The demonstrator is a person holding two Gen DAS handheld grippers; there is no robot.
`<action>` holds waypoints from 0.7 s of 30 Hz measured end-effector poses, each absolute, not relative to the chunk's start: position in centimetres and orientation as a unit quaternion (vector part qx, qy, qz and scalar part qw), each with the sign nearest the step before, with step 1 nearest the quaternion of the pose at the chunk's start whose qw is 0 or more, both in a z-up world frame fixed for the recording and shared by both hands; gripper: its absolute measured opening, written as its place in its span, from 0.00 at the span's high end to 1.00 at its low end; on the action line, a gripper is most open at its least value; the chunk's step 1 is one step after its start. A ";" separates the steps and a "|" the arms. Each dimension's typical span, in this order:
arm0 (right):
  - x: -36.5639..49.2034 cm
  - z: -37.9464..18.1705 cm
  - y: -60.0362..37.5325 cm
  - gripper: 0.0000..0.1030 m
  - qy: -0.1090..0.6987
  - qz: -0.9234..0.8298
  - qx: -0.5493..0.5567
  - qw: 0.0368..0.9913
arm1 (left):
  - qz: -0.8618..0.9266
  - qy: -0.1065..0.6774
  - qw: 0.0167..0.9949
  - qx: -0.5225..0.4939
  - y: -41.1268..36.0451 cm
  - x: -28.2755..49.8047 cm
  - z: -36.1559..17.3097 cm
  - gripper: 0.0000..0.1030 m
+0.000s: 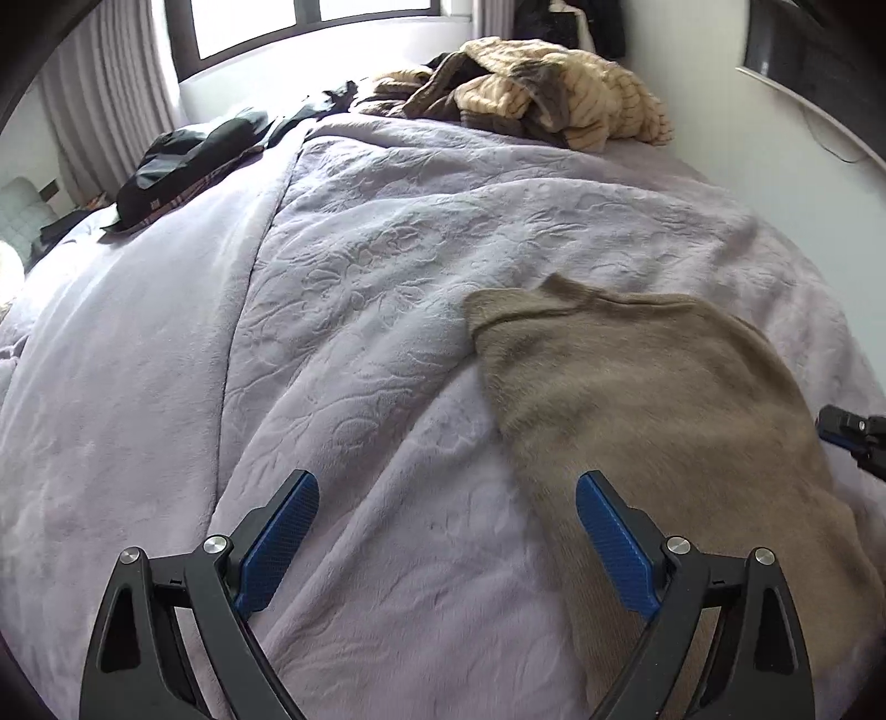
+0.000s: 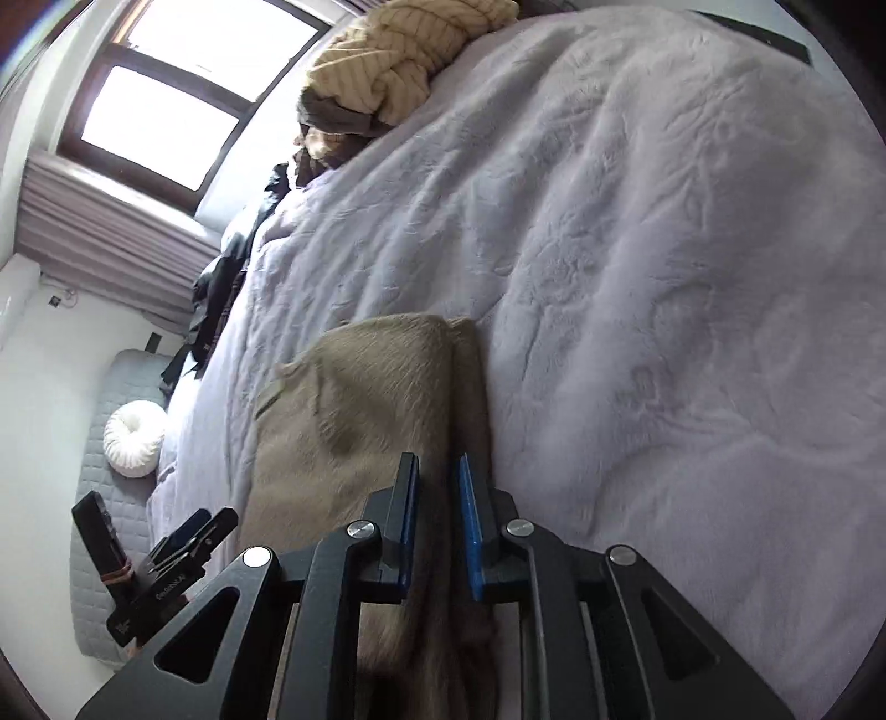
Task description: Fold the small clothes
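A fuzzy tan garment [image 1: 637,399] lies on the lilac bed blanket [image 1: 332,332], its ribbed collar edge toward the far side. My left gripper [image 1: 447,498] is open and empty, hovering over the blanket; its right finger is above the garment's left edge. In the right wrist view the same tan garment [image 2: 360,410] lies partly folded, with a doubled edge running toward the camera. My right gripper [image 2: 437,471] is nearly closed, with that folded edge between its blue pads. The right gripper also shows at the right edge of the left wrist view [image 1: 853,432].
A pile of cream striped and brown clothes [image 1: 531,94] lies at the far end of the bed. Dark clothes [image 1: 183,160] lie at the far left. A window [image 1: 310,22] and curtains stand behind. A grey bench with a white round cushion [image 2: 135,437] stands beside the bed.
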State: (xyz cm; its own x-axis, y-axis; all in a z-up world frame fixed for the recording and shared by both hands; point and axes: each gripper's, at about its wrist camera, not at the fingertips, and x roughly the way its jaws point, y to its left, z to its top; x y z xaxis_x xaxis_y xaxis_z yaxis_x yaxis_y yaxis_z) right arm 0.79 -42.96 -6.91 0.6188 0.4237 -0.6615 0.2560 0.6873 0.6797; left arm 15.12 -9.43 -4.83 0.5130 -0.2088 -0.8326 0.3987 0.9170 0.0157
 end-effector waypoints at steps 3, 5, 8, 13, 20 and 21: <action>-0.8 -4.8 -41.2 0.82 0.428 0.096 0.384 0.812 | -0.206 0.460 0.856 0.115 -9.5 13.1 -4.1 0.08; -1.5 -3.3 -39.1 0.82 0.428 0.123 0.370 0.816 | -0.224 0.464 0.849 0.116 -9.9 11.7 -3.9 0.08; -2.8 -1.7 -36.2 0.82 0.433 0.155 0.338 0.821 | -0.245 0.478 0.837 0.106 -10.5 9.8 -4.1 0.08; -4.8 -3.6 -32.8 0.82 0.493 0.117 0.244 0.827 | -0.240 0.496 0.826 0.118 -11.4 6.9 -6.2 0.08; -7.7 -8.6 -34.6 0.91 0.511 0.086 0.282 0.808 | -0.229 0.523 0.817 0.087 -10.2 4.9 -8.6 0.08; -7.9 -8.5 -34.6 0.91 0.506 0.084 0.286 0.810 | -0.227 0.524 0.816 0.084 -10.1 4.6 -8.8 0.08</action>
State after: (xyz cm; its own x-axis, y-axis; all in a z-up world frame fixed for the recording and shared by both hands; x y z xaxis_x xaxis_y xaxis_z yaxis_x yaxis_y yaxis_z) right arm -7.92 -34.60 -8.54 0.4742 0.4259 -0.7706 0.1522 0.8224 0.5482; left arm 4.61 -10.11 -8.80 0.3469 -0.2828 -0.8943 0.4581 0.8831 -0.1016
